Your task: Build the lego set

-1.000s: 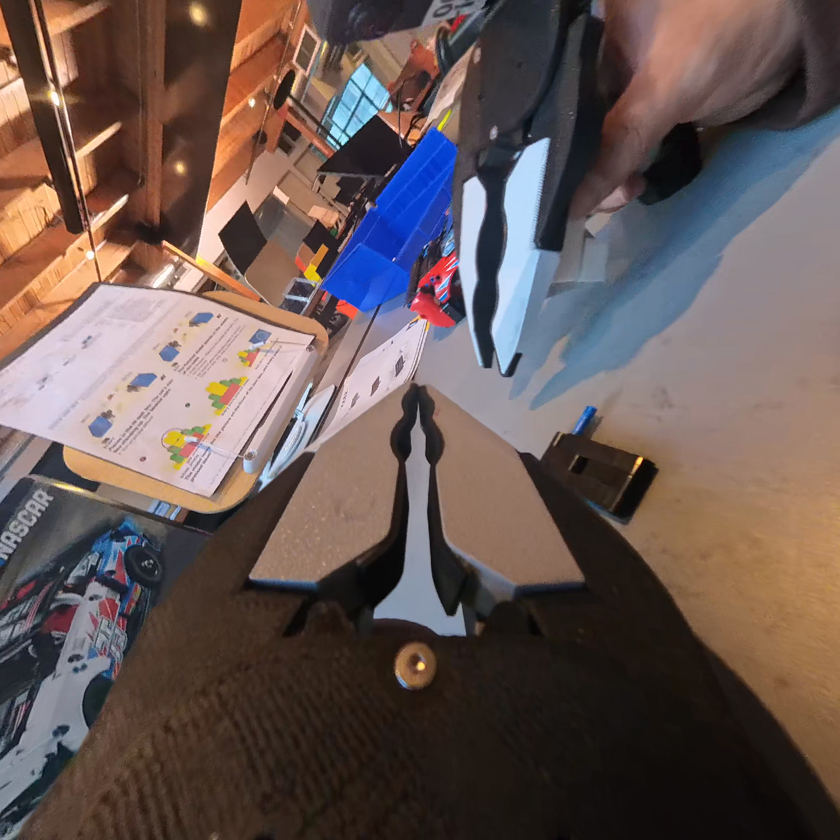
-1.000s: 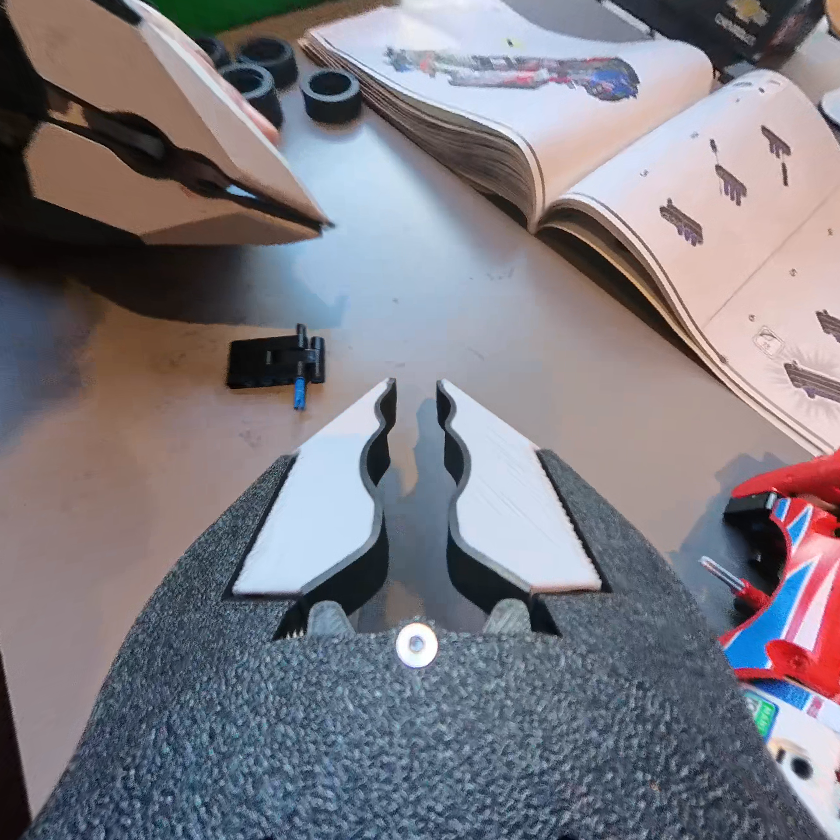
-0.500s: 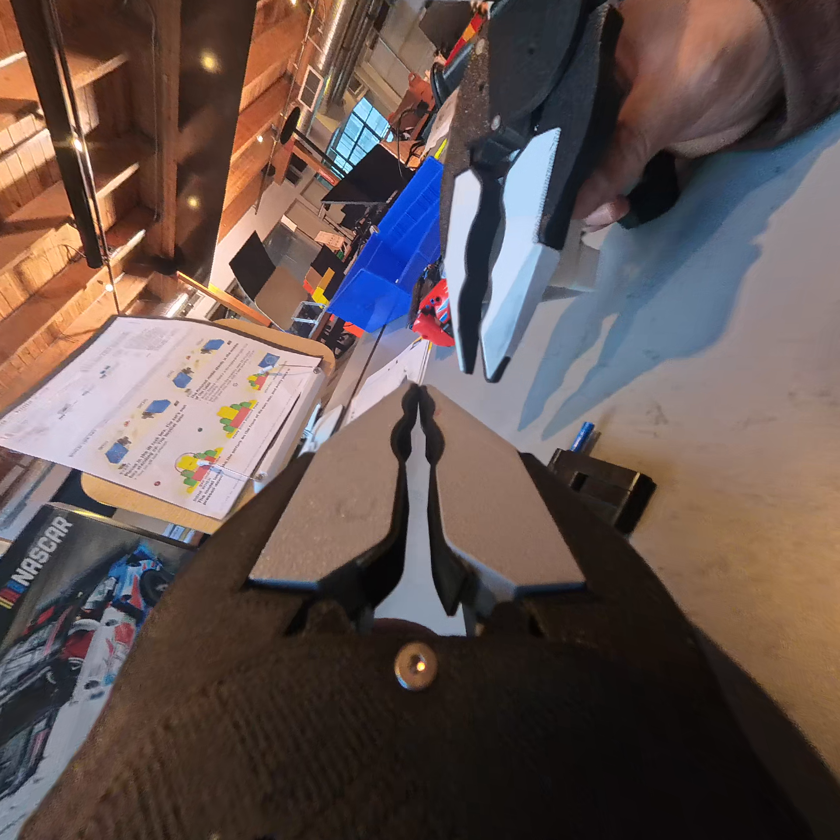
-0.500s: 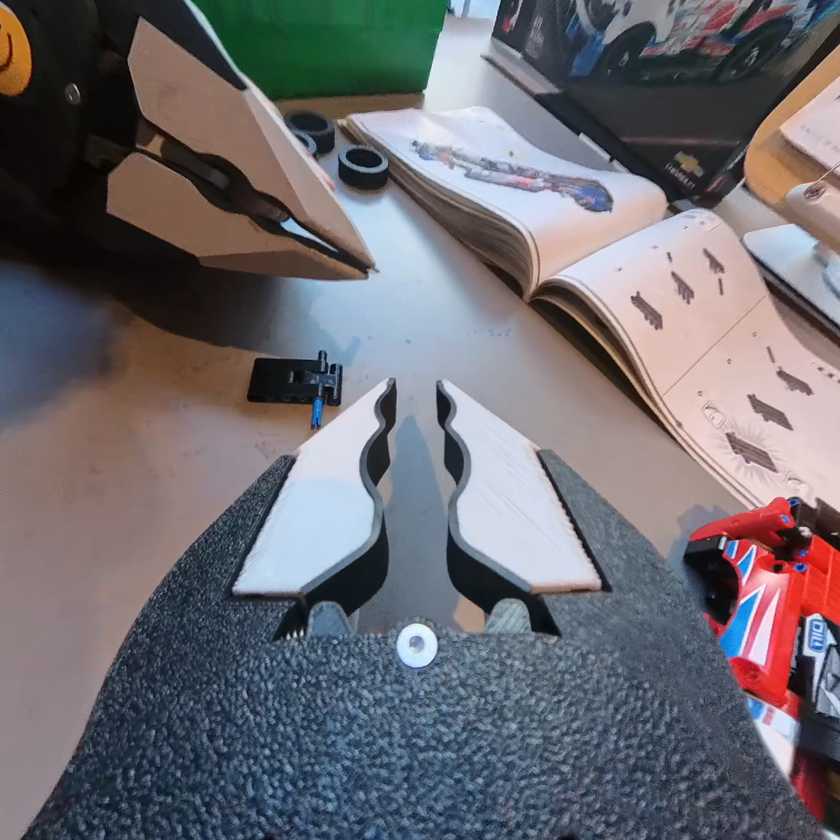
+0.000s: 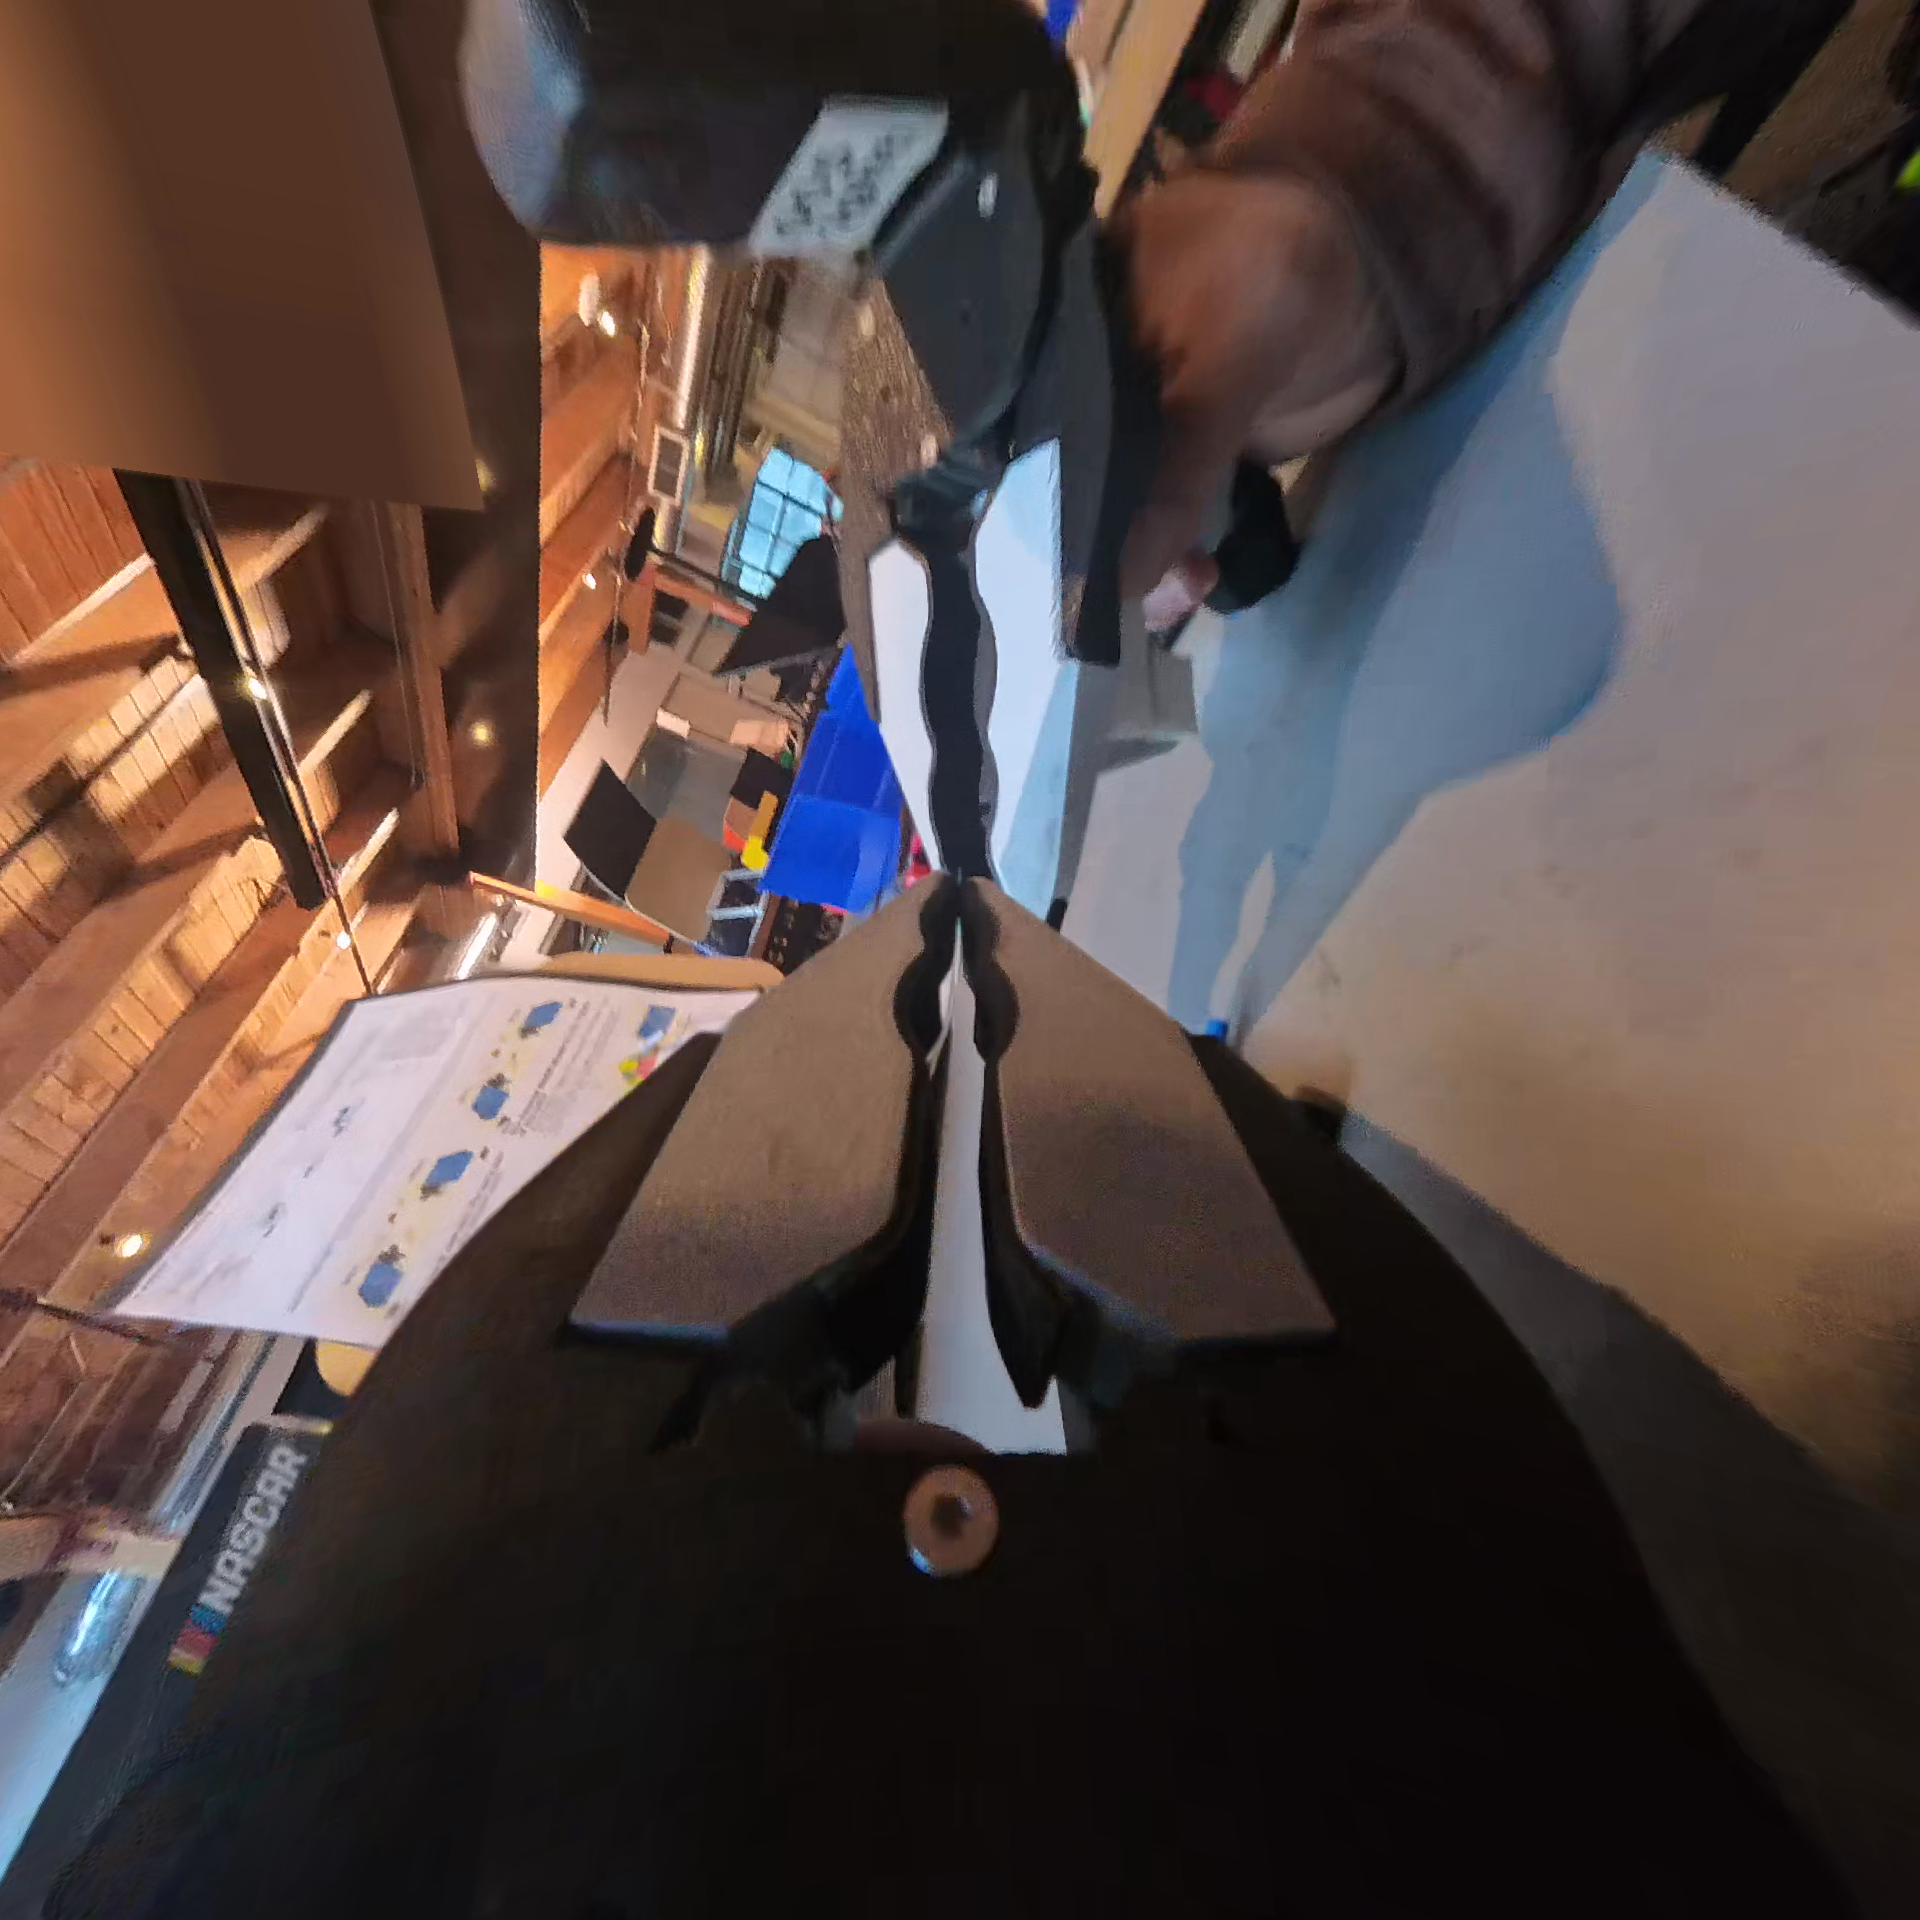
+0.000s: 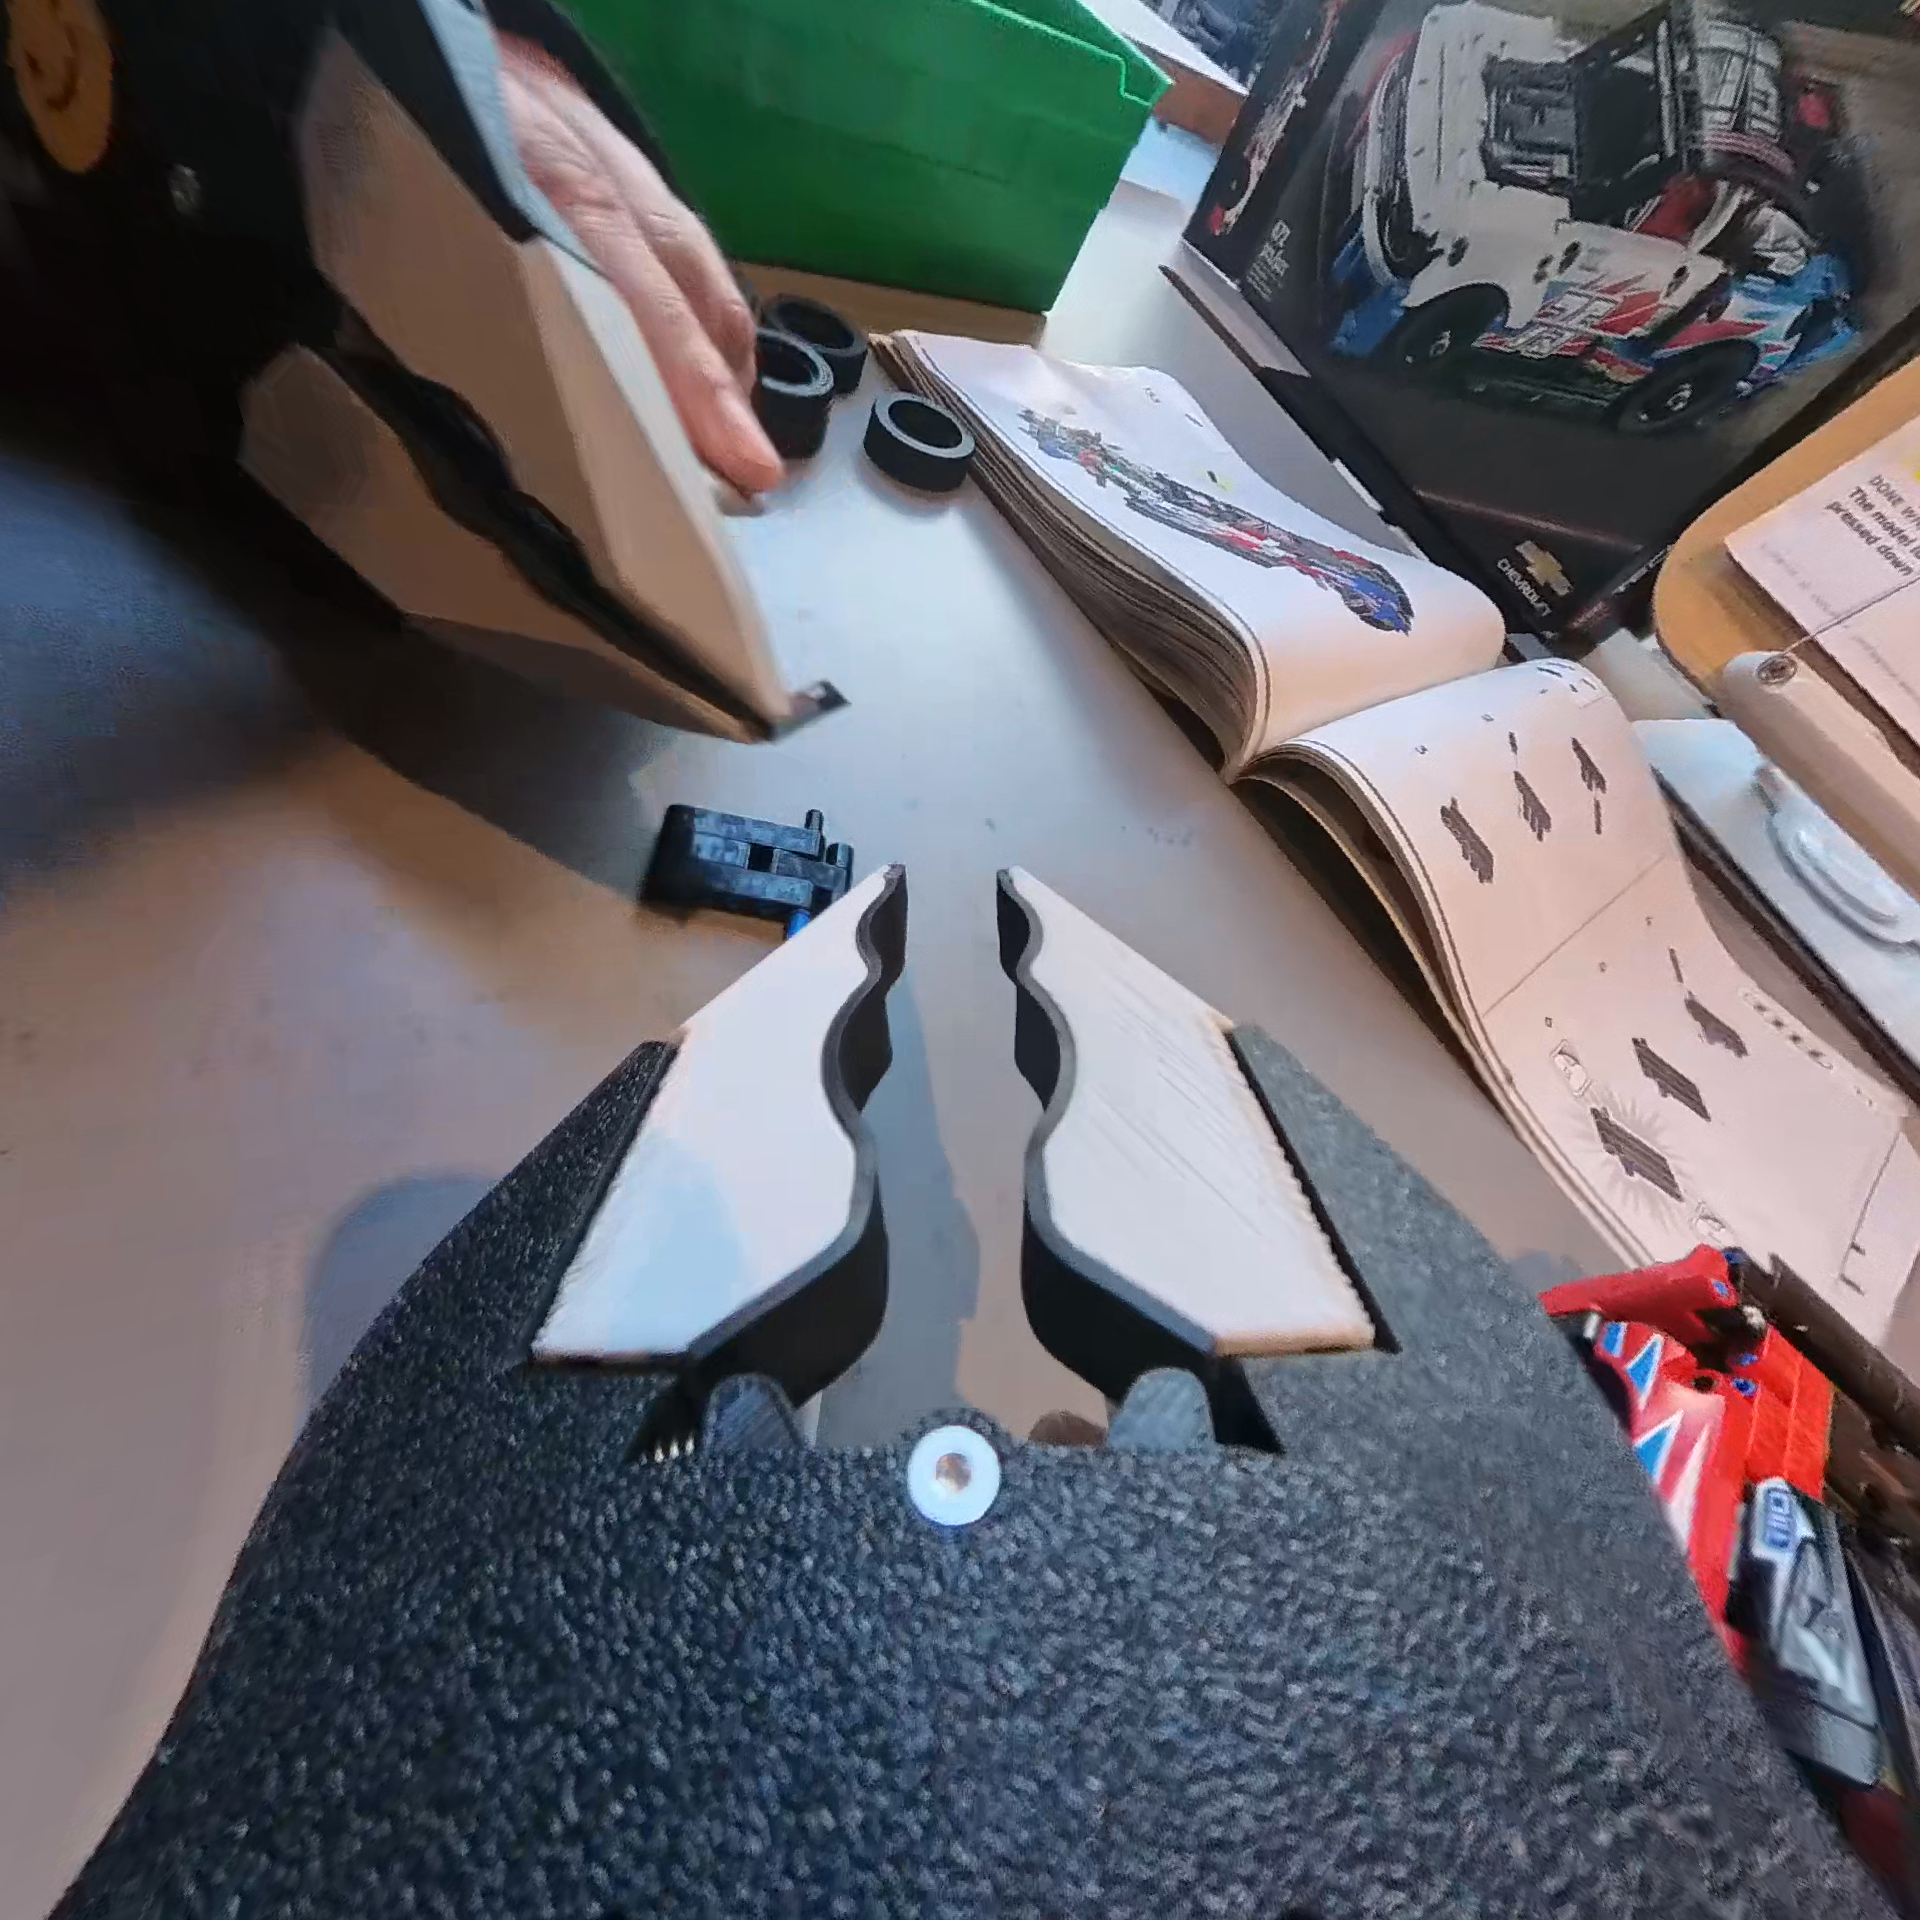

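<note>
A black lego assembly (image 6: 743, 862) with a blue pin lies flat on the grey table (image 6: 260, 1039), just left of my right gripper's tips. My right gripper (image 6: 951, 883) is open and empty, low over the table. My left gripper (image 6: 774, 717) hangs above and behind the assembly, shut on a small black lego piece (image 6: 816, 701) that sticks out of its tips. In the left wrist view my left gripper (image 5: 958, 904) is shut, and the right gripper (image 5: 961, 862) points down at it, tips almost meeting. The assembly's blue pin (image 5: 1216, 1029) peeks past my left finger.
An open instruction booklet (image 6: 1351, 665) lies to the right. Black tyres (image 6: 914, 442) and a green bin (image 6: 883, 135) are behind. The lego box (image 6: 1558, 239) stands at the back right, a clipboard sheet (image 6: 1829, 540) beside it. A red car body (image 6: 1704, 1382) lies at the right. The tips of one gripper are about 5 centimetres away from the tips of the other.
My left gripper has come nearer to my right gripper, and its tips now hang close above the black assembly. The right gripper has moved closer to the assembly and stayed open.
</note>
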### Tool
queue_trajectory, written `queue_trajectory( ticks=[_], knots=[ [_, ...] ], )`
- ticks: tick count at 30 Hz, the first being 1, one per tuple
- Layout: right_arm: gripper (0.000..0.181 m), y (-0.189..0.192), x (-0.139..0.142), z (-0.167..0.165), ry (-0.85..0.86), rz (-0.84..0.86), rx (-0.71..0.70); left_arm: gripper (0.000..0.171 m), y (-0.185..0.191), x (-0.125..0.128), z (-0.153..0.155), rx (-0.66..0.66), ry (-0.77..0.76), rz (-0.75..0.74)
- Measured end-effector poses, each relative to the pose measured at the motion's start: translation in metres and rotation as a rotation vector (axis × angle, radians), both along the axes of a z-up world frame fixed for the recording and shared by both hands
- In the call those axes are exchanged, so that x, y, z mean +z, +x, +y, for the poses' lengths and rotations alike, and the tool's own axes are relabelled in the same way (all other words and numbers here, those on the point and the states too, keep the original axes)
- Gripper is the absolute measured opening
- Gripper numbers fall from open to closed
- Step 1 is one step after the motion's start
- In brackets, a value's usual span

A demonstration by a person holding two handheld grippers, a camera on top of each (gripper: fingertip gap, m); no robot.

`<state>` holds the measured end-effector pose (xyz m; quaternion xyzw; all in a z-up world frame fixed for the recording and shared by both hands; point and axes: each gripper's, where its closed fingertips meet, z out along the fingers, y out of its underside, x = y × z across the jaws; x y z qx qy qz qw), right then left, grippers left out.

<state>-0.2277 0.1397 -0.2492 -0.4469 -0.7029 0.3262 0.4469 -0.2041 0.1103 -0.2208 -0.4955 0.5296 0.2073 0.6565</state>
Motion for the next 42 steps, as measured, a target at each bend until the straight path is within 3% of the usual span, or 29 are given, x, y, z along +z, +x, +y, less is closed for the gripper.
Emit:
queue_trajectory(
  ticks=[4,10,15,18,26,42],
  knots=[
    [0.001,0.014,-0.004,-0.021,-0.207,-0.098,0.169,0.0,0.01,0.009,-0.014,-0.05,0.075,0.012],
    [0.014,0.021,0.014,-0.021,-0.707,-0.248,0.206,0.0,0.014,-0.003,-0.024,-0.116,0.087,0.108],
    [0.02,0.021,0.029,-0.041,-1.151,-0.456,0.4,0.0,0.025,-0.005,-0.034,-0.192,0.171,0.186],
    [0.02,0.02,0.035,-0.054,-1.313,-0.571,0.494,0.0,0.029,-0.007,-0.037,-0.216,0.205,0.222],
    [0.017,0.017,0.016,-0.065,-1.267,-0.779,0.483,0.0,0.031,-0.003,-0.044,-0.237,0.238,0.228],
    [0.005,0.016,0.017,-0.07,-1.262,-0.838,0.499,0.0,0.028,-0.004,-0.042,-0.227,0.235,0.24]
  ],
)
